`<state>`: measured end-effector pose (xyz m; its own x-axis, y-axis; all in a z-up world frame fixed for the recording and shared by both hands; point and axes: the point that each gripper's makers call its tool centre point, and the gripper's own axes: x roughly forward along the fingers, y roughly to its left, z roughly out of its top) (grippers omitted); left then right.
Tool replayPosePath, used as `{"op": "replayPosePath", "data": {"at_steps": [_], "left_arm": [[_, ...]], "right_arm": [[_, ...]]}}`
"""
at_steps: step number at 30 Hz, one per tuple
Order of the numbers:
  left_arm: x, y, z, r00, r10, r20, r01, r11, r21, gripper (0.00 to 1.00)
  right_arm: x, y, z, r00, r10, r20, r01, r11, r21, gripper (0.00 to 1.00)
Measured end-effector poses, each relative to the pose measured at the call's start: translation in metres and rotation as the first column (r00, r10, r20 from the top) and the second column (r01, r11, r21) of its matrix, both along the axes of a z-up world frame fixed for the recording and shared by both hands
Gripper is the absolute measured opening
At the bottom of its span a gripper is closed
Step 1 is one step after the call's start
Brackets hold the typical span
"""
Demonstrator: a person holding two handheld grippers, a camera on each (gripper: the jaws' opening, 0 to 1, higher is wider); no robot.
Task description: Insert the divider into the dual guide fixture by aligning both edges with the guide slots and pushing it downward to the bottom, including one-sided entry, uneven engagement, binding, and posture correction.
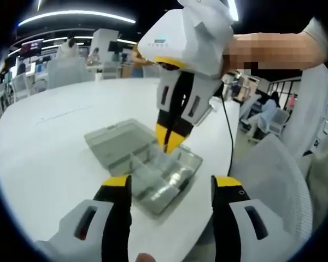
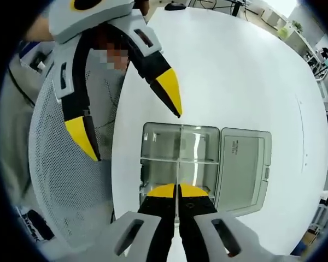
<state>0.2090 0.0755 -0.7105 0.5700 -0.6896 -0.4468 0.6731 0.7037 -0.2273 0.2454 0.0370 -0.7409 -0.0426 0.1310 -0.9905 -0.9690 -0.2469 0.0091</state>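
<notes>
Worktop (image 2: 251, 71), white and round-edged, carries a clear grey plastic compartment box (image 2: 180, 161) with its hinged lid (image 2: 243, 164) laid open flat beside it. In the right gripper view the right hand-held gripper (image 2: 177, 191) stands over the box's near edge, its yellow-tipped jaws pressed together on a thin clear divider (image 2: 178, 164) that runs along the box's middle line, crossing a second partition; how deep it sits in the slots I cannot tell. In the left gripper view that same gripper points down into the box (image 1: 145, 166). The left hand-held gripper (image 1: 172, 185) hovers near the box with jaws spread wide, holding nothing. A mesh-backed chair (image 2: 71, 180) stands just beside the worktop.
</notes>
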Motion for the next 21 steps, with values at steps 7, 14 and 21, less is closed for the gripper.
{"op": "replayPosePath", "data": {"at_steps": [7, 14, 21], "left_arm": [[0.0005, -0.0008, 0.0000, 1.000, 0.001, 0.002, -0.001, 1.000, 0.003, 0.57], [0.0006, -0.0037, 0.0003, 1.000, 0.001, 0.000, -0.001, 1.000, 0.004, 0.57], [0.0000, -0.0028, -0.0006, 1.000, 0.007, -0.002, -0.007, 1.000, 0.007, 0.57]], "right_arm": [[0.0038, -0.0034, 0.0023, 1.000, -0.002, 0.010, 0.002, 1.000, -0.011, 0.00], [0.0055, -0.0060, -0.0003, 1.000, 0.009, 0.006, -0.009, 1.000, -0.020, 0.00], [0.0041, -0.0051, -0.0015, 1.000, 0.023, 0.007, -0.023, 0.999, -0.034, 0.00]]}}
